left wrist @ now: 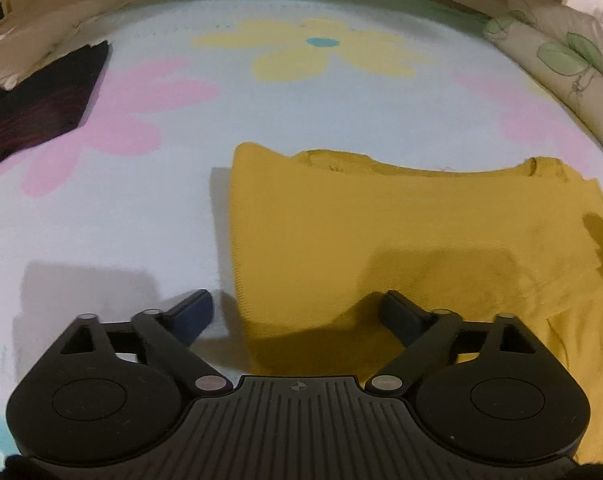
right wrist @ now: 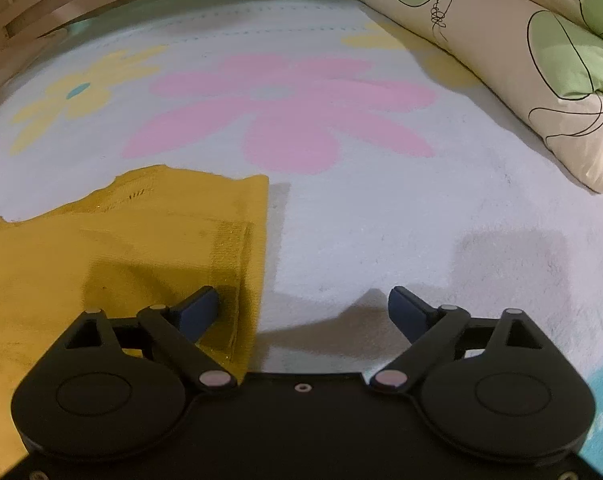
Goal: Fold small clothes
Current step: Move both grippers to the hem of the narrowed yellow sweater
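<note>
- Yellow garment (left wrist: 401,240) lying flat on the flowered blanket (left wrist: 141,208), partly folded by the look of it
- Left gripper (left wrist: 297,316) wide apart over its left edge, gripping nothing
- Right gripper (right wrist: 303,312) likewise wide, straddling the right edge, empty
- Could snag blanket pile along with cloth and drag the fold crooked
- No containers anywhere; dark folded garment (left wrist: 41,108) lying far left

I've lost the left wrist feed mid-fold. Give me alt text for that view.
The left gripper hangs open over the near left corner of a mustard-yellow garment lying flat on a pale flowered blanket, one fingertip over fabric, the other over blanket. A dark folded cloth lies far left; a leaf-print pillow lies far right.
</note>
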The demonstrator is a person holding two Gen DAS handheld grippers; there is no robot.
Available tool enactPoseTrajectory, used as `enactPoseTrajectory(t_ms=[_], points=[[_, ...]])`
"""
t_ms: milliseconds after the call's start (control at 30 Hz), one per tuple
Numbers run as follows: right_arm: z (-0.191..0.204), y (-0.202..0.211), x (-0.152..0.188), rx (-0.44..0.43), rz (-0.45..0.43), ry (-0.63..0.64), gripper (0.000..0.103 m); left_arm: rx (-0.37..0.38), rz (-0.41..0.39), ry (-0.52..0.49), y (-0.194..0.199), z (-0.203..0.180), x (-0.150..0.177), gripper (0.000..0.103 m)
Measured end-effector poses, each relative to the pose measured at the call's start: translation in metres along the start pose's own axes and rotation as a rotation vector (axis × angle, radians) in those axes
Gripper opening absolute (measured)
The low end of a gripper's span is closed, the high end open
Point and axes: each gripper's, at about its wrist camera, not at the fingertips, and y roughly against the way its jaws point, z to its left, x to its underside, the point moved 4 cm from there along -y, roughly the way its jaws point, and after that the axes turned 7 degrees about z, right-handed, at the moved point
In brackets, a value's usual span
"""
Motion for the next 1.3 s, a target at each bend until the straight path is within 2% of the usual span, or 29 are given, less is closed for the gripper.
enactPoseTrajectory(t_ms=[33,267,400,567,700,833,967,1133,1300], points=[[-0.002,0.000,0.001,-0.012,0.008,-0.008,0.103,0.007,-0.002,0.005,0.001,0.002,0.000,0.095],[-0.009,0.010,0.012,-0.072,0.048,-0.040,0.103,0.024,0.014,0.008,0.011,-0.001,0.005,0.095],[-0.005,0.028,0.025,-0.120,0.067,-0.008,0.103,0.059,0.035,0.035,0.025,0.000,0.018,0.095],[0.000,0.049,0.046,-0.202,0.090,-0.029,0.103,0.077,0.043,0.057,0.049,0.001,0.037,0.095],[0.004,0.071,0.071,-0.230,0.104,-0.021,0.103,0.097,0.052,0.074,0.068,0.001,0.061,0.095],[0.007,0.093,0.099,-0.265,0.101,-0.020,0.103,0.122,0.028,0.089,0.092,-0.002,0.088,0.095],[0.009,0.107,0.129,-0.314,0.117,-0.035,0.103,0.170,0.022,0.119,0.106,-0.008,0.120,0.095],[0.010,0.119,0.166,-0.316,0.148,0.002,0.103,0.153,0.045,0.075,0.117,-0.013,0.167,0.095],[0.006,0.125,0.198,-0.318,0.200,0.038,0.103,0.147,0.059,0.079,0.126,-0.008,0.195,0.095]])
